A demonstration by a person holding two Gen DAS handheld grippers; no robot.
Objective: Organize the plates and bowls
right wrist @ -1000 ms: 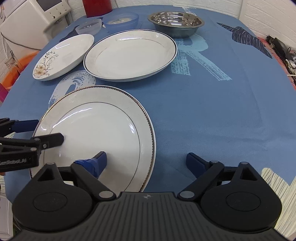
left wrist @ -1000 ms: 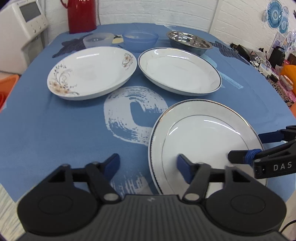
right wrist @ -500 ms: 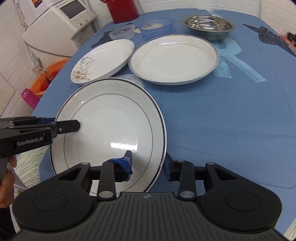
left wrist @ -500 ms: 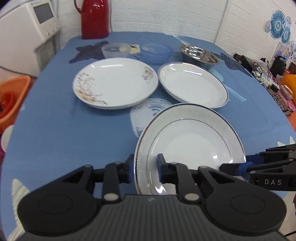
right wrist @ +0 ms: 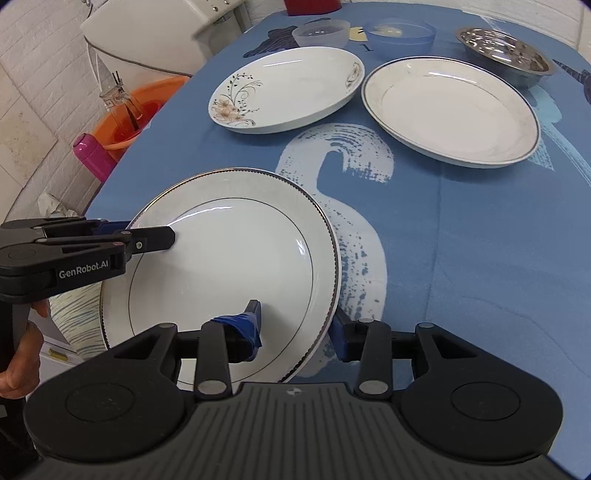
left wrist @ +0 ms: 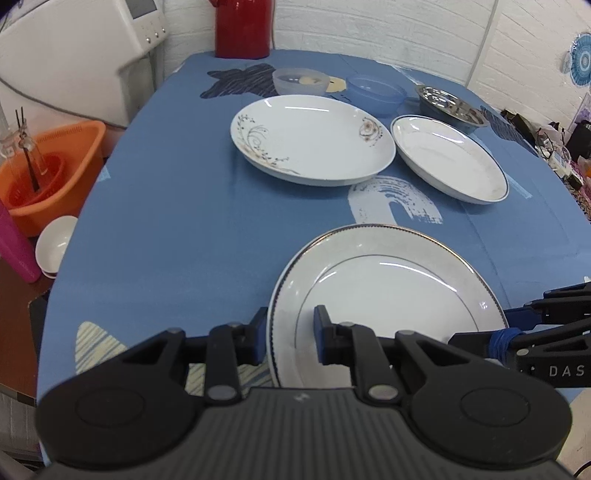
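A white flat plate with a dark beaded rim (left wrist: 388, 280) (right wrist: 229, 258) hangs lifted above the near edge of the blue table. My left gripper (left wrist: 290, 334) is shut on its left rim, and my right gripper (right wrist: 295, 325) is shut on its right rim. Each gripper shows in the other's view, the right gripper (left wrist: 517, 336) and the left gripper (right wrist: 147, 236). Farther back lie a floral plate (left wrist: 314, 138) (right wrist: 284, 88) and a blue-rimmed deep plate (left wrist: 448, 157) (right wrist: 450, 107). Behind them stand a frosted bowl (left wrist: 301, 81), a blue bowl (left wrist: 375, 92) and a steel bowl (left wrist: 452, 107).
A red jug (left wrist: 242, 27) stands at the table's far end beside a white appliance (left wrist: 74, 55). Left of the table, lower down, are an orange basin (left wrist: 48, 177), a small white bowl (left wrist: 55, 245) and a pink bottle (left wrist: 14, 247). Clutter lines the right side (left wrist: 554, 147).
Both grippers went from open beside the flat plate to shut on its rims, then lifted it and carried it back toward the near left of the table.
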